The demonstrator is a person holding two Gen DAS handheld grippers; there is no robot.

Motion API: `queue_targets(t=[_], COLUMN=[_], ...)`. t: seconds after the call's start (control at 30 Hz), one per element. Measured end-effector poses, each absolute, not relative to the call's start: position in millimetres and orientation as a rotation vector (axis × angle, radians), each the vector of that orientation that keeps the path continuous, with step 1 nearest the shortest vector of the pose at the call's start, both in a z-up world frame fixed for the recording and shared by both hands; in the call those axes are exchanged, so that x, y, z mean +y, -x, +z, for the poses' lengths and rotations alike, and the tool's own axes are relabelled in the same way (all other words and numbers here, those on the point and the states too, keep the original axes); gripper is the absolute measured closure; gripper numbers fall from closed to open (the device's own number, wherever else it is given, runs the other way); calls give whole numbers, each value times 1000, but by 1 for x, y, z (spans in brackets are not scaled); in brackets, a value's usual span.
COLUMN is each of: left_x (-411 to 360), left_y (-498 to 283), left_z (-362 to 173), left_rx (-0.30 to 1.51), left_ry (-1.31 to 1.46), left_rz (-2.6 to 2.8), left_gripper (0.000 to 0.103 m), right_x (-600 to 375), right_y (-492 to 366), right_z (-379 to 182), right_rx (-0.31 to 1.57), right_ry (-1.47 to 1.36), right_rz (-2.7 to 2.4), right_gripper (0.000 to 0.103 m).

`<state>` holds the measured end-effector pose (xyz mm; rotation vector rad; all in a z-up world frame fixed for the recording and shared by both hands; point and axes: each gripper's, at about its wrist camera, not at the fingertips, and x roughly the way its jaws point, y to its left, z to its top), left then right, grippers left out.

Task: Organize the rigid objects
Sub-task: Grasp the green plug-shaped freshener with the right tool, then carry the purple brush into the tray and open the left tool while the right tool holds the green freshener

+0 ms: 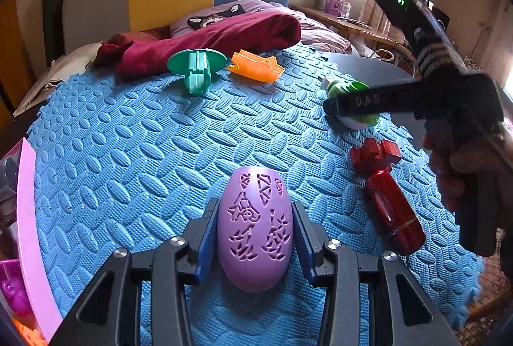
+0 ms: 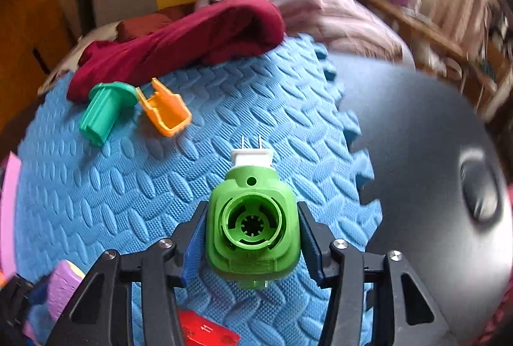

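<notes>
In the right wrist view the green plug-in device [image 2: 253,226] sits low in the centre of the frame, squarely between our right gripper [image 2: 253,237]'s jaws. Its long axis runs straight up the frame, white pronged end away from us. The pads stand partly open, close on both sides, with a sliver of gap, nothing gripped. Our left gripper [image 1: 255,234] flanks the purple egg [image 1: 255,227] on the blue foam mat [image 1: 128,128]; whether its pads press we cannot tell.
</notes>
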<state>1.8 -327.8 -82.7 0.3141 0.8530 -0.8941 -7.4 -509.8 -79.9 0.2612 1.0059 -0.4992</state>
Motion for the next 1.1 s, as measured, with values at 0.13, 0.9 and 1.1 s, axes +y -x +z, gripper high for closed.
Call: queue_targets(t=[0.13, 0.9, 1.1], left_x=[-328, -325, -308], left_y=[-2, -4, -3], left_z=[-83, -81, -76], left_rx=[853, 854, 871], left_ry=[-315, -303, -269], left_rz=[-893, -863, -807], left_gripper=[59, 59, 59], right_x=[-518, -498, -499], right_y=[10, 10, 11], right_z=[-82, -87, -88], right_rx=[993, 900, 895], right_ry=[-329, -229, -235], right_rz=[-474, -473, -468], right_gripper=[49, 30, 30])
